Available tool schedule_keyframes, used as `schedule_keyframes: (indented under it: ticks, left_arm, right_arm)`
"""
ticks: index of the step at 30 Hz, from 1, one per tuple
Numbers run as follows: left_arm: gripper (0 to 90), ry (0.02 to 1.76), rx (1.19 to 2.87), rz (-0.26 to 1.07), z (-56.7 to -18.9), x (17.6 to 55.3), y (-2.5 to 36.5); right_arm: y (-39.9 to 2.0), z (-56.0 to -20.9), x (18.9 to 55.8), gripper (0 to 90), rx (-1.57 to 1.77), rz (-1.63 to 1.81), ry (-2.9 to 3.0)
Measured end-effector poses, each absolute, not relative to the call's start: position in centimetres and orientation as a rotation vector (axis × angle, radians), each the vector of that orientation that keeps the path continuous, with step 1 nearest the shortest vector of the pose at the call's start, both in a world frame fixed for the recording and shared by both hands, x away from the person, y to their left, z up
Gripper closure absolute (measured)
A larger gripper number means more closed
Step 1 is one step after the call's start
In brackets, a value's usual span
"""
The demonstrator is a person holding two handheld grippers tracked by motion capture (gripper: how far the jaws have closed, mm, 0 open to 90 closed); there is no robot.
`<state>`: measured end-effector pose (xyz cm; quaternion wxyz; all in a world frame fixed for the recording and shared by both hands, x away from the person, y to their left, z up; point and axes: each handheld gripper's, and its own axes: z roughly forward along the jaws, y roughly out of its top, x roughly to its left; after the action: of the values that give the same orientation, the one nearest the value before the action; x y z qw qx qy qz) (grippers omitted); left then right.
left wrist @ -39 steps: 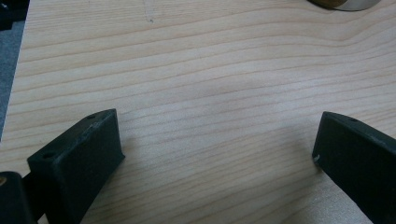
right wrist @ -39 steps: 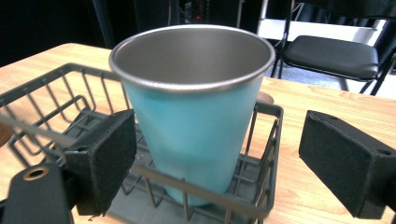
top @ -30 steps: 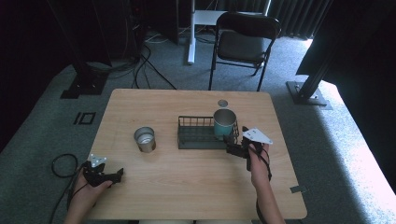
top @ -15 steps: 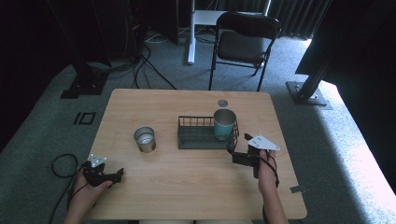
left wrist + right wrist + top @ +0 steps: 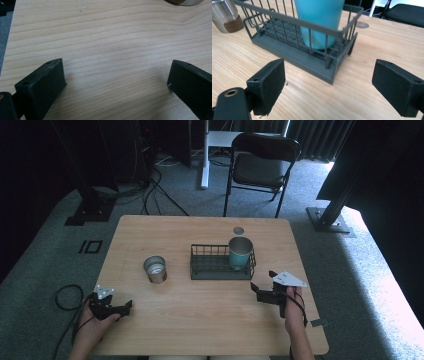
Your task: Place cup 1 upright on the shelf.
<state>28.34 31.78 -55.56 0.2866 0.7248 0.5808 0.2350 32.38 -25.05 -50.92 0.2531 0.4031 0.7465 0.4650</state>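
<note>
With our right hand-held gripper (image 5: 264,291) spread wide and empty near the wire basket (image 5: 221,269) holding the teal cup (image 5: 240,252), we should approach level, straddling the cup's rim.

A light wooden bench (image 5: 200,320) with a round grommet (image 5: 238,230) near its far edge stands on grey carpet (image 5: 55,265). Behind the bench, a black folding chair (image 5: 260,167) faces it, with the white leg of a desk (image 5: 204,155) just to its left and dark cables (image 5: 155,185) trailing across the carpet. A black stand base (image 5: 90,212) sits off the bench's far left corner, another stand base (image 5: 330,220) off the far right corner, and a small square floor plate (image 5: 91,246) lies in the carpet beside the bench's left edge.
</note>
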Motion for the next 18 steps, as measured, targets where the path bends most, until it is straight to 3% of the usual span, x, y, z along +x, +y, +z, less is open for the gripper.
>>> schedule_keyframes:
  ticks: [18]
  left_arm:
    - [1.9, 1.552, 1.937, 0.628, -55.6, 28.3, 31.8]
  right_arm:
    - [-28.6, -52.8, 30.3, 11.2, 1.143, 1.192, 2.100]
